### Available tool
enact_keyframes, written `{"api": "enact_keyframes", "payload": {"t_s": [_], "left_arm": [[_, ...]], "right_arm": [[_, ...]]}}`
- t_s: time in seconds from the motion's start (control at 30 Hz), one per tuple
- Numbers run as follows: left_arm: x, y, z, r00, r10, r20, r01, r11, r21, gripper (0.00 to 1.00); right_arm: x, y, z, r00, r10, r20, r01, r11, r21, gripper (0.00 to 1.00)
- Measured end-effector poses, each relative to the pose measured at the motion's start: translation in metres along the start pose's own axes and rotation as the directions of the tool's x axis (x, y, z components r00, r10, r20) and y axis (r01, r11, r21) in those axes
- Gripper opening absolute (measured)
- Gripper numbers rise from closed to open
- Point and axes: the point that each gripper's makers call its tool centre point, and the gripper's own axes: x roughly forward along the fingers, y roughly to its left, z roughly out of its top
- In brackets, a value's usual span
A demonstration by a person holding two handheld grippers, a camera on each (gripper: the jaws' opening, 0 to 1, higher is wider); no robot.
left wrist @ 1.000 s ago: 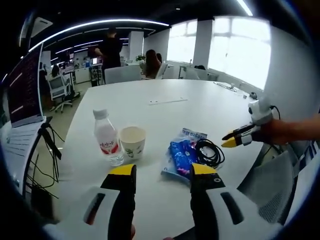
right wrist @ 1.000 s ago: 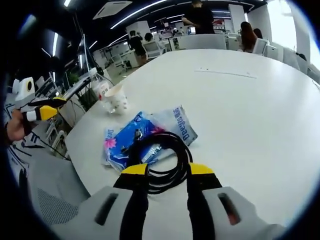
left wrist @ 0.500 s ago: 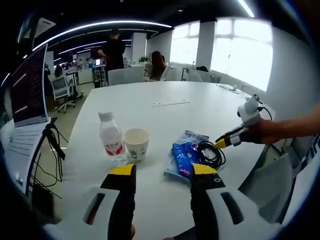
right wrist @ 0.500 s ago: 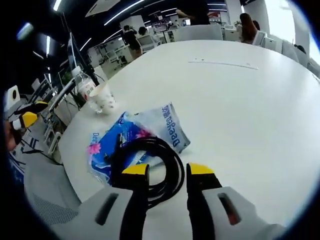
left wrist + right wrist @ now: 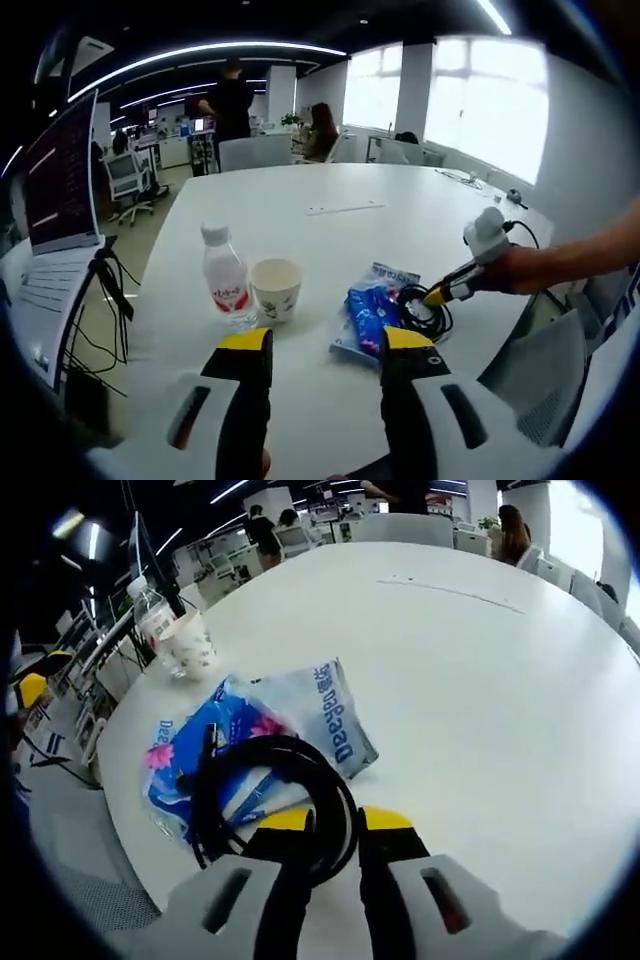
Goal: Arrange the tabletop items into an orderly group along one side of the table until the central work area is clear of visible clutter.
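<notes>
The right claw (image 5: 335, 820) is pinching the black cable coil (image 5: 270, 800), risking dragging the blue packet (image 5: 250, 745) underneath along.

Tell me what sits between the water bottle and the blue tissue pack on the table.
In the left gripper view, a paper cup stands between the water bottle and the blue tissue pack, close beside the bottle.

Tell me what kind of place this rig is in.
Most likely an open-plan office: a large white table, rows of desks with office chairs behind it, a monitor at the table's side, and ceiling strip lights.
</notes>
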Motion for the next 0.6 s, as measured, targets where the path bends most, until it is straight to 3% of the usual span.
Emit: {"api": "enact_keyframes", "payload": {"t_s": [0.6], "left_arm": [[0.001, -0.008, 0.001, 1.0, -0.01, 0.007, 0.01, 1.0, -0.002, 0.42]], "right_arm": [[-0.024, 0.01, 0.007, 0.995, 0.005, 0.098, -0.001, 0.999, -0.043, 0.06]]}}
